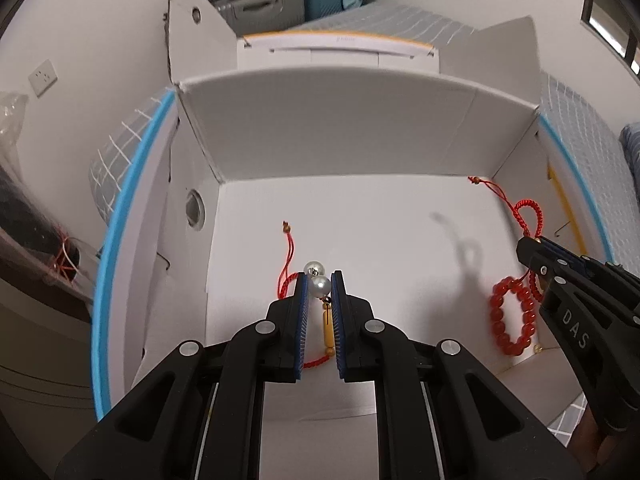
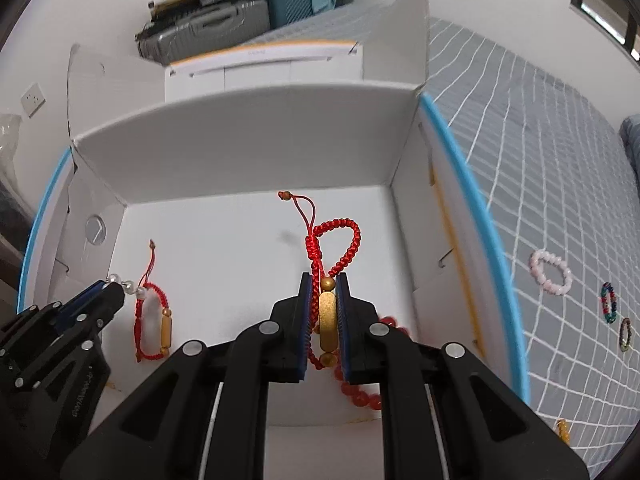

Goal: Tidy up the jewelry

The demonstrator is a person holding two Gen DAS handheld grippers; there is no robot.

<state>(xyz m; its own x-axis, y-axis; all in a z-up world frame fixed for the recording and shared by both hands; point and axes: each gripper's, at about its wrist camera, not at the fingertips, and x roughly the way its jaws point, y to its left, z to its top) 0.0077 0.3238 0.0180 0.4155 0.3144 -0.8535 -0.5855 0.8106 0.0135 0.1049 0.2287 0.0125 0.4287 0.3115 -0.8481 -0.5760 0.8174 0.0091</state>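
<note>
Two tools work over the white cardboard box [image 2: 248, 128]: our left tool [image 1: 319, 286] pinches a light, slippery pearl strand [image 1: 320, 285], our right tool [image 2: 323, 312] clamps a limp red braided cord bracelet [image 2: 335, 240] by its stiff gold tube.

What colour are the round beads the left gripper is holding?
Pearly white beads, clearest in the left wrist view.

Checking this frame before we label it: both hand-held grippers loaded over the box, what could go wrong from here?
1. The left hand-held gripper pinches only one pearl of the pearl strand; it may slip out.
2. The right hand-held gripper holds a braided red bracelet whose loose cord could snag on the red bead bracelet below it.
3. Dropped, the pearls could tangle with the red cord bracelet in the box.
</note>
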